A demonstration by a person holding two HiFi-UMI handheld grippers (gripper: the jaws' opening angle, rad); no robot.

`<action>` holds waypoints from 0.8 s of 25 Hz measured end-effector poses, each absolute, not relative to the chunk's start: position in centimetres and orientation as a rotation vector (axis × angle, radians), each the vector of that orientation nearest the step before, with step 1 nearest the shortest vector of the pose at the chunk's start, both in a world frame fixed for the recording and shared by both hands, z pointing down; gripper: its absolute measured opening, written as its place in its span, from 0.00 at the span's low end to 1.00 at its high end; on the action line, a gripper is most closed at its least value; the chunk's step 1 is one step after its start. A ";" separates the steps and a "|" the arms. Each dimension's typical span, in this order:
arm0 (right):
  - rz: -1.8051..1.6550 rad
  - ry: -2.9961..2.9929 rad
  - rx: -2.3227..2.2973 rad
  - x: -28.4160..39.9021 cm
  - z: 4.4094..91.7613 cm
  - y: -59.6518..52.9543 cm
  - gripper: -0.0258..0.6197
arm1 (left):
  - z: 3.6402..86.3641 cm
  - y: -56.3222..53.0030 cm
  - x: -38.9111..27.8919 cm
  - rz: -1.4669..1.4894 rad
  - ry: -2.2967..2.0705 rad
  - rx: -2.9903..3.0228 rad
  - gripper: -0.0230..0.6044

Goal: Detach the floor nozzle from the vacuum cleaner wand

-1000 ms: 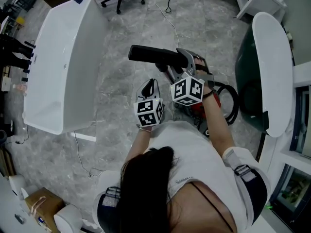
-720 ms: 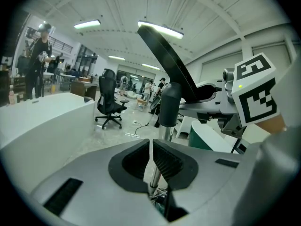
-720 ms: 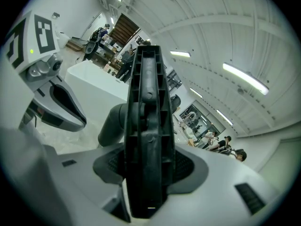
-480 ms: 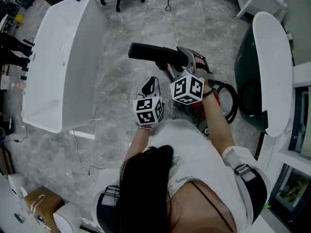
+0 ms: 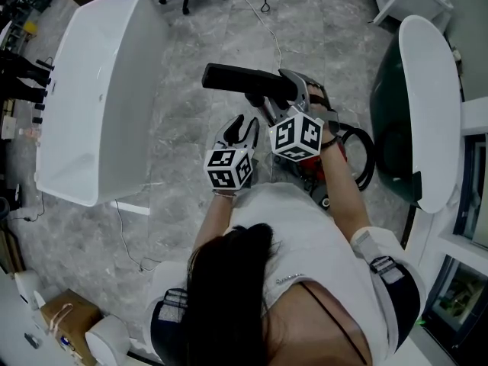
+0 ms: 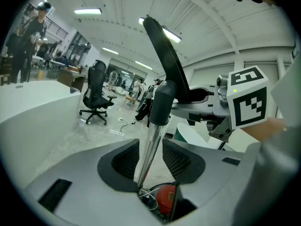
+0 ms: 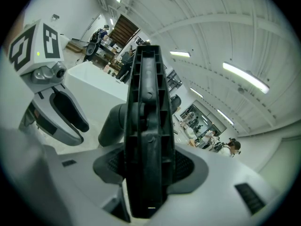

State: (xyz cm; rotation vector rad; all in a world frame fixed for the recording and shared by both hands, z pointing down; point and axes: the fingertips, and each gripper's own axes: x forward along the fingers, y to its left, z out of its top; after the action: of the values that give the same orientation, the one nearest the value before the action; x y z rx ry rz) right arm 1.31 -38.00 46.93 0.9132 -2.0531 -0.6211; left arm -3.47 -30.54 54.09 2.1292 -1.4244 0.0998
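Mid-frame, the left gripper [image 5: 242, 126] has just opened, loose around the wand [image 6: 151, 140]; the right gripper [image 5: 295, 97] clamps the handle [image 7: 146, 117].

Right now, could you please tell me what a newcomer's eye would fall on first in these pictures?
First comes the black floor nozzle, raised at the centre of the head view and clamped in the right gripper. Next is the shiny wand, which stands between the jaws of the left gripper; they have just been opening, and the pads do not press on it. A large white counter fills the left of the head view.
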 end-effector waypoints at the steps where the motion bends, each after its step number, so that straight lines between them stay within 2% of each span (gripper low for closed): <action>1: -0.620 -2.055 0.912 1.3 46.9 -38.0 0.39 | 54.2 -30.6 -3.3 0.099 -1.409 2.137 0.27; 6: -0.616 -2.062 0.907 1.4 47.0 -38.0 0.39 | 54.5 -31.3 -2.3 0.096 -1.351 2.184 0.33; 20: -0.589 -2.064 0.902 1.5 47.0 -38.3 0.39 | 55.3 -34.5 -1.4 0.128 -1.350 2.261 0.39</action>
State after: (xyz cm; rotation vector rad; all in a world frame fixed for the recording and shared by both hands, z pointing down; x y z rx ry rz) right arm 1.47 -38.26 46.97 0.9015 -2.0637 -0.5894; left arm -1.36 -34.49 55.32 2.2610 -1.3504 0.1280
